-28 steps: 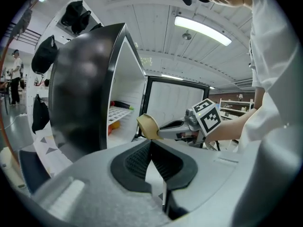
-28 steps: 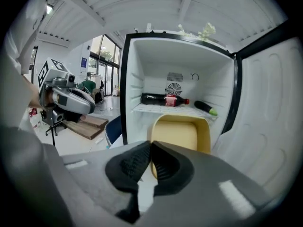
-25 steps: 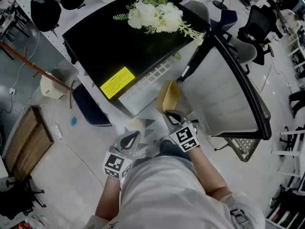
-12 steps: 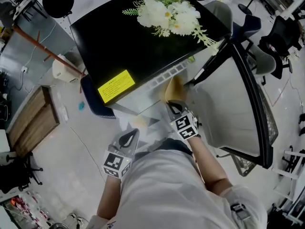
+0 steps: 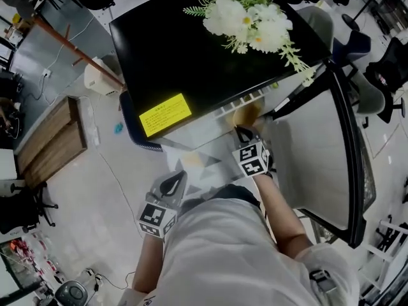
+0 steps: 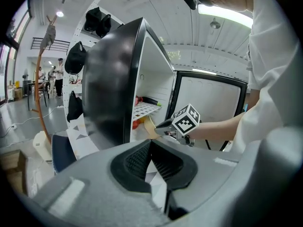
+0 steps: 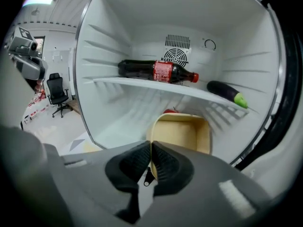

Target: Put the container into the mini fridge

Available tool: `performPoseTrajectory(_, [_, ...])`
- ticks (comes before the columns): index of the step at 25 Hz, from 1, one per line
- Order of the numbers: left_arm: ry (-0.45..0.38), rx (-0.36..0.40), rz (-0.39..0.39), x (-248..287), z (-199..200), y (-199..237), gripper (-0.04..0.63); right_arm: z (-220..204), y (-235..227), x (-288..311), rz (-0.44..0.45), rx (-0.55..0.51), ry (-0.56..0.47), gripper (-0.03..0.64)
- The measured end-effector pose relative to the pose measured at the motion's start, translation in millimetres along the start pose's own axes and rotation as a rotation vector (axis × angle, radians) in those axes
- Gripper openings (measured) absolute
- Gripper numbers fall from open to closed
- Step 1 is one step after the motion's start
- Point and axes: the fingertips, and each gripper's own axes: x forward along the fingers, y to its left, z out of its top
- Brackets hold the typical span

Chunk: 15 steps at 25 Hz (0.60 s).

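- Office floor (image 5: 108,190); mini fridge (image 5: 210,62) stands on it, door (image 5: 312,152) wide open.
- Right gripper (image 7: 150,162) clamped on near wall of container (image 7: 182,134); container at fridge mouth, under the shelf (image 7: 142,86).
- Left gripper (image 6: 150,161) closed on nothing, outside fridge front.
- Suggest: hold it level, slide in under shelf, stop short of red item (image 7: 171,111) at fridge back, seat it, then unclamp.

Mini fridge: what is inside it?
On the shelf lie a bottle and an eggplant. Below it, the right claw holds the container by its rim. Behind the container a red thing shows only its top; the rest is covered.
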Motion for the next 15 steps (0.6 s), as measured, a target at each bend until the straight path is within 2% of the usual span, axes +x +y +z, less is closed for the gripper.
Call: performPoseTrajectory(15, [0.013, -0.025, 0.065, -4.3, -2.0, 0.8, 0.003, 6.0, -25.0, 42.4, -0.038, 0.029, 0.060, 0.021])
